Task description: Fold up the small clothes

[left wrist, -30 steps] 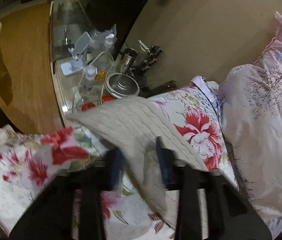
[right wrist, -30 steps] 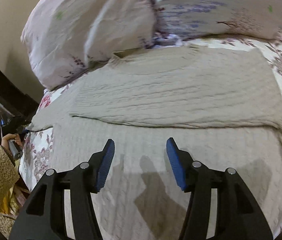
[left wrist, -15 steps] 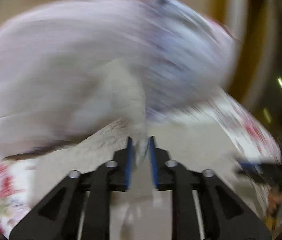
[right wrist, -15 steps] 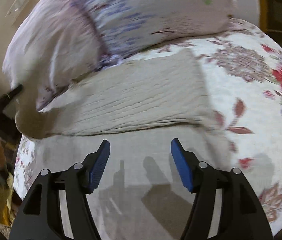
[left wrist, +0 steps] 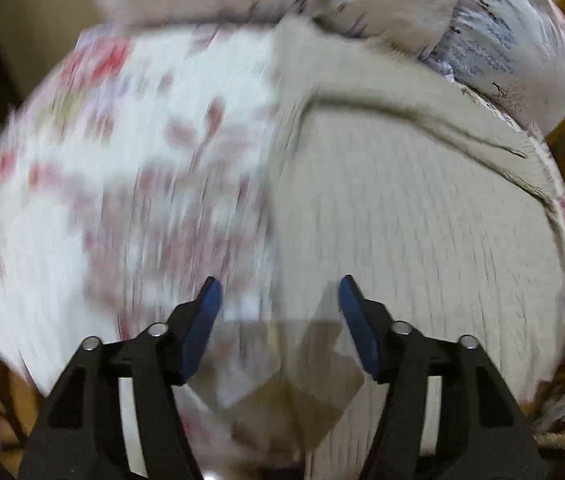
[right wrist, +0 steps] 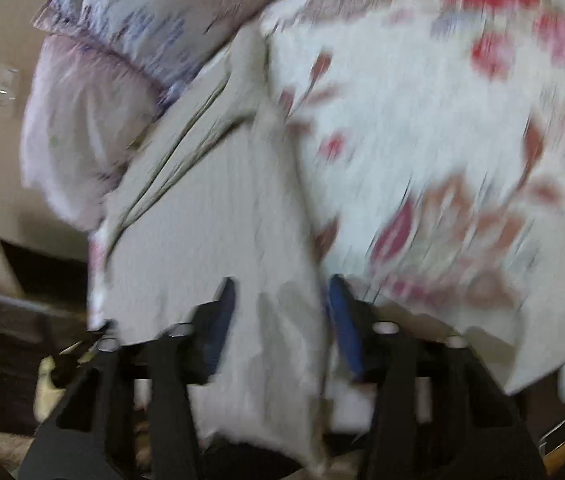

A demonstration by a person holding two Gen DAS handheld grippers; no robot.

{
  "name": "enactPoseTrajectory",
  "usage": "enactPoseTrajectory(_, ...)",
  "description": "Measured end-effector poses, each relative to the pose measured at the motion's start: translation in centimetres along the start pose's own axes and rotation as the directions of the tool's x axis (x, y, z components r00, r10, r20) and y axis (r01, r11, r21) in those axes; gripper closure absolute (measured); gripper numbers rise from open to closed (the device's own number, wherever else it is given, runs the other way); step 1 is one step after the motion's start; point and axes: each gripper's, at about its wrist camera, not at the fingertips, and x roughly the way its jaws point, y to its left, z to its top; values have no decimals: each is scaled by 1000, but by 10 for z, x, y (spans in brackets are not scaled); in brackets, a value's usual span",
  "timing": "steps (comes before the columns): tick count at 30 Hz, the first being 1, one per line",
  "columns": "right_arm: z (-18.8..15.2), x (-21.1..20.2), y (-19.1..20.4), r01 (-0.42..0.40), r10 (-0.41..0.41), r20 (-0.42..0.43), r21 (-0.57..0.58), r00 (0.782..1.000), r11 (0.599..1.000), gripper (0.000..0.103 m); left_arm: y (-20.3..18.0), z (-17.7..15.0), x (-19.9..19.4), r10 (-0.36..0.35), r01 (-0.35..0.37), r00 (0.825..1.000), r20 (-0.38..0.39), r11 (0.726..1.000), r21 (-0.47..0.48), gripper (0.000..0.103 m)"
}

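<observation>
Right now I've got the left gripper (left wrist: 278, 312) spread wide, empty, over the beige knit (left wrist: 422, 216) filling frame right, while the right gripper (right wrist: 282, 312) straddles its near hem w/ fingers apart, prob. to pinch for the next fold.

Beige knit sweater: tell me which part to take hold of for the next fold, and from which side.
Grip the beige knit sweater at its near hem corner, along the long straight edge that lies on the floral bedspread. Come in low from the bedspread side, since that edge is flat, free and unobstructed. In the left view the open left claw hangs just above it. The right claw straddles the hem; grip unclear.
</observation>
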Motion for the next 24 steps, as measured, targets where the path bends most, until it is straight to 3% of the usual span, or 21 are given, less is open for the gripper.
enactPoseTrajectory(2,-18,8,-5,-77,79,-84,31,993,997,81,1,-21,-8,-61,61,998,-6,998,-21,51)
enactPoseTrajectory(4,-35,14,-8,-128,135,-152,50,979,990,89,1,-40,-16,-130,129,991,-15,990,-51,64)
enactPoseTrajectory(7,-55,20,-6,-183,192,-222,61,956,981,94,-5,-63,-19,-228,221,973,-44,968,-119,76)
enactPoseTrajectory(8,-56,20,-4,-190,198,-228,55,953,980,94,-7,-66,-19,-244,236,968,-49,962,-135,79)
enactPoseTrajectory(10,-51,16,4,-217,221,-210,43,952,975,95,-9,-69,-14,-303,288,951,-65,941,-179,95)
enactPoseTrajectory(12,-30,10,18,-278,280,-143,34,949,960,95,-20,-60,-12,-353,337,934,-62,923,-185,96)
enactPoseTrajectory(15,13,-2,45,-350,349,-28,-20,937,937,95,-32,-19,-13,-429,423,903,-8,895,-141,97)
enactPoseTrajectory(17,53,-7,67,-375,379,58,-68,923,924,95,-34,29,-17,-444,450,893,78,886,-108,97)
enactPoseTrajectory(21,130,-2,94,-357,368,221,-89,903,930,94,-38,139,-17,-374,401,885,278,915,-46,95)
enactPoseTrajectory(22,147,5,98,-324,335,254,-84,907,942,89,-37,157,-14,-350,379,889,295,924,-47,90)
enactPoseTrajectory(23,166,16,100,-291,299,273,-69,915,954,61,-36,179,-5,-310,340,903,298,939,-53,83)
enactPoseTrajectory(24,178,26,100,-245,248,274,-47,929,968,42,-36,192,3,-277,306,919,282,950,-62,60)
